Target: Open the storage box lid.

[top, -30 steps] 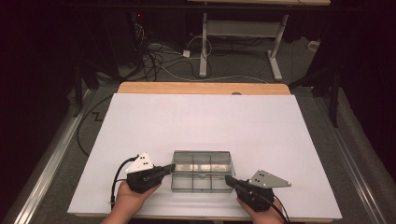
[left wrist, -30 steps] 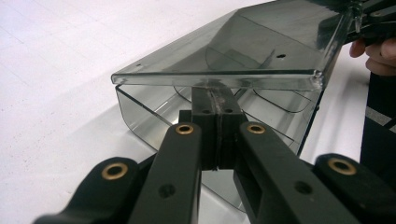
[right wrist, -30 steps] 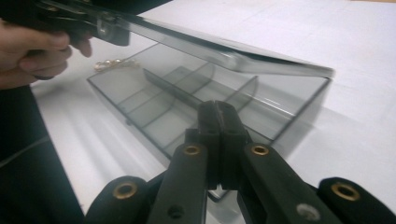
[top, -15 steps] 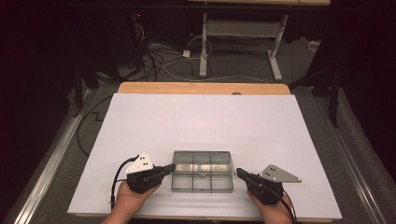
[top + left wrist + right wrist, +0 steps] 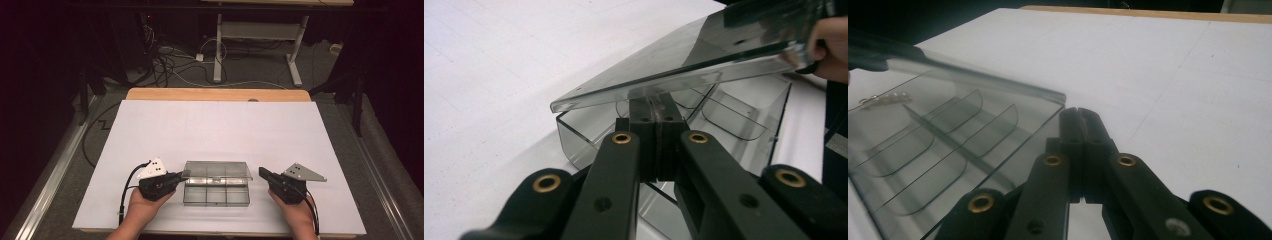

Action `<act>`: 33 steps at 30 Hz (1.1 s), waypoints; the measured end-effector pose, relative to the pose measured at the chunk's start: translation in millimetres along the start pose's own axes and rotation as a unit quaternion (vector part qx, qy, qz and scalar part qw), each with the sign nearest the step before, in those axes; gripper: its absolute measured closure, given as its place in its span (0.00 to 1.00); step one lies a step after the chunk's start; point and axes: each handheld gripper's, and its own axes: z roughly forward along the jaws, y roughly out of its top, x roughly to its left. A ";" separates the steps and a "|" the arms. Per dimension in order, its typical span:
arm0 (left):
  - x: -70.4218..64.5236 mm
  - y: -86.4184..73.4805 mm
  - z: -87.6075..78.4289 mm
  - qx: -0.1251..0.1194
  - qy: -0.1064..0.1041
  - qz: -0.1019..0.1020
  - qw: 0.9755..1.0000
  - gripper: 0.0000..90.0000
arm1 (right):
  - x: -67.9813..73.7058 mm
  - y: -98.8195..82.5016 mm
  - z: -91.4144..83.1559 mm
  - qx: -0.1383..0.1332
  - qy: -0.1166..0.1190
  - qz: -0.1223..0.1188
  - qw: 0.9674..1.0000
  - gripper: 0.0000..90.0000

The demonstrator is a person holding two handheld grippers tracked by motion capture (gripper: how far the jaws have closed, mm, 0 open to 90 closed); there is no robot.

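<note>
Your left gripper, jaws closed, propped the lid of the box at the table's near edge, your right gripper closed beside it; the clear plastic looked light, stiff, slippery, so lift at the lid edge.

From my seat I see a white sheet covering the table, with a strip of bare wood showing along its far edge. Beyond it the room is dark. A desk frame stands on the grey floor, its 2 pale legs ending in flat feet, and a tangle of cables lies to its left. A metal rail runs along the left side of the table, another along the right.
</note>
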 end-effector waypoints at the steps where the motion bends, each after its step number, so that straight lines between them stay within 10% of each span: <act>1: 0.8 0.2 1.0 0.001 0.001 -0.001 1.000 0.97 | -1.6 1.4 2.9 0.000 -0.002 -0.002 1.000 1.00; 33: 18.0 10.6 11.8 -0.011 0.000 -0.017 1.000 0.97 | -14.3 32.3 60.5 0.012 -0.017 0.003 1.000 1.00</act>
